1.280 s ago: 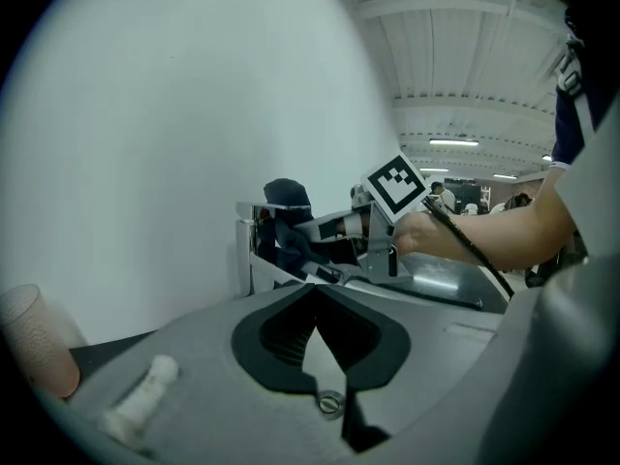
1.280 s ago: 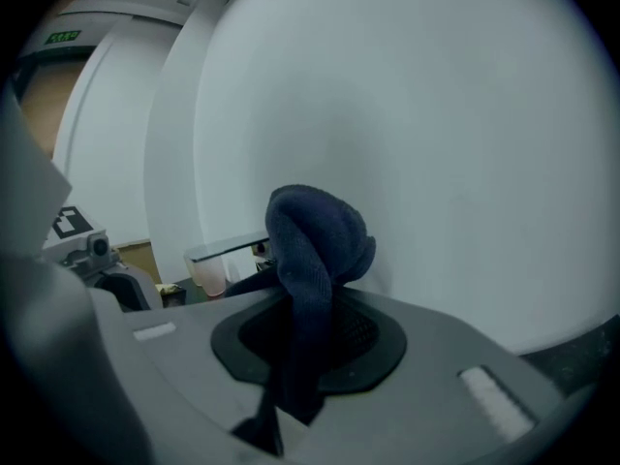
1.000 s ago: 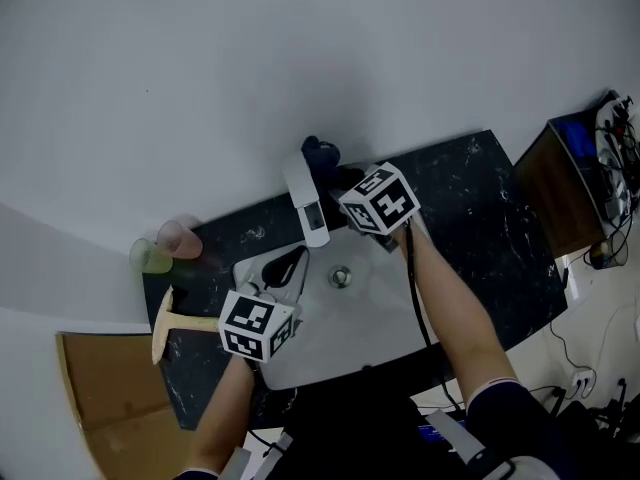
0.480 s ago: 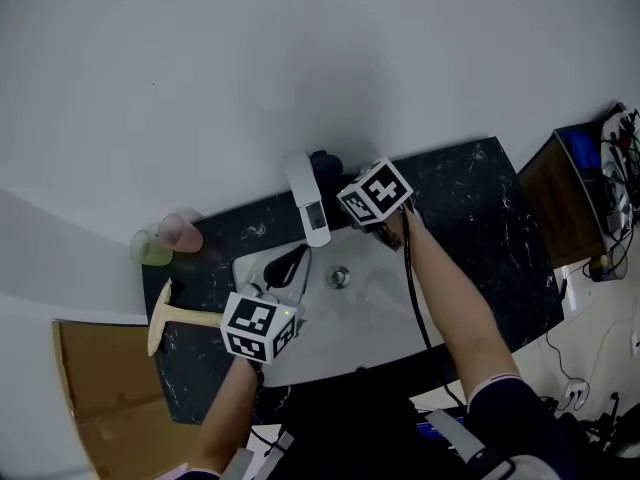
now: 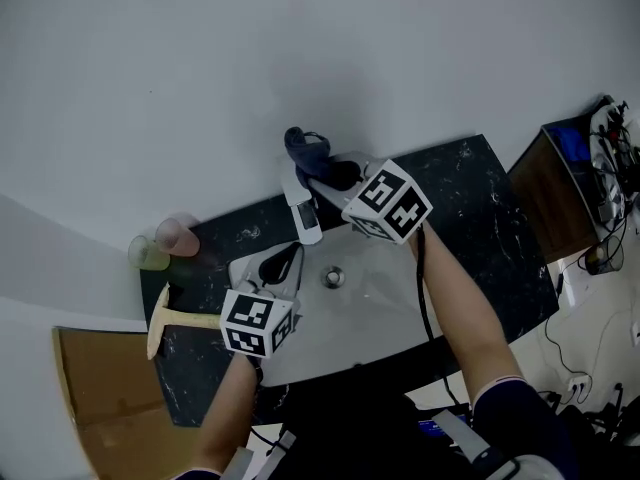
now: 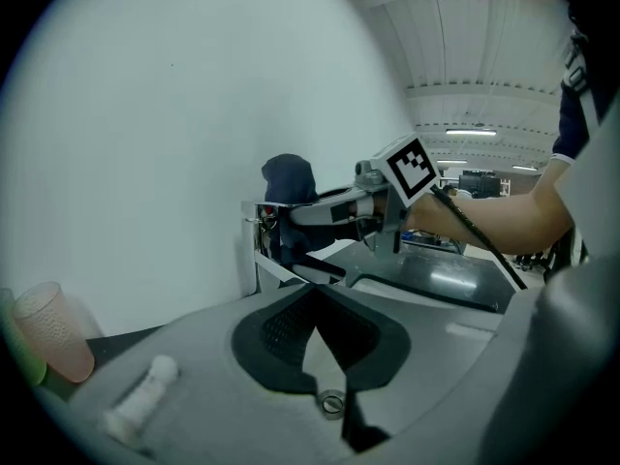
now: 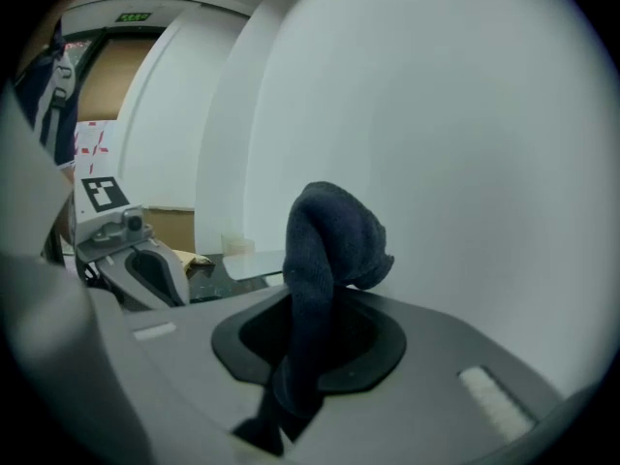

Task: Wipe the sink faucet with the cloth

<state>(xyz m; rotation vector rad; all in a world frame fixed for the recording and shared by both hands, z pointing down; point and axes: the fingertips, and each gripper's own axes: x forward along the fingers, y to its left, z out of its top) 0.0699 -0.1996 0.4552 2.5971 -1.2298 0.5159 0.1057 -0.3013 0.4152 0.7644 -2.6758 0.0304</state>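
The chrome faucet (image 5: 303, 208) stands at the back rim of the white sink (image 5: 380, 318). A dark blue cloth (image 5: 303, 148) hangs bunched above the faucet's top, close to the wall. My right gripper (image 5: 326, 176) is shut on the cloth. In the right gripper view the cloth (image 7: 325, 250) rises out of the jaws and folds over at its top. The left gripper view shows the faucet (image 6: 258, 250) with the cloth (image 6: 289, 177) just above and behind it. My left gripper (image 5: 281, 265) is shut and empty, low over the sink's left side.
A pink cup (image 5: 181, 236) and a green cup (image 5: 148, 256) stand on the black counter (image 5: 480, 218) at the left. A wooden-handled tool (image 5: 176, 320) lies by the sink's left edge. The drain (image 5: 331, 278) is mid-basin. A white wall is right behind the faucet.
My right gripper has lifted the cloth from beside the faucet to above its top and rolled somewhat. The left gripper has stayed where it was.
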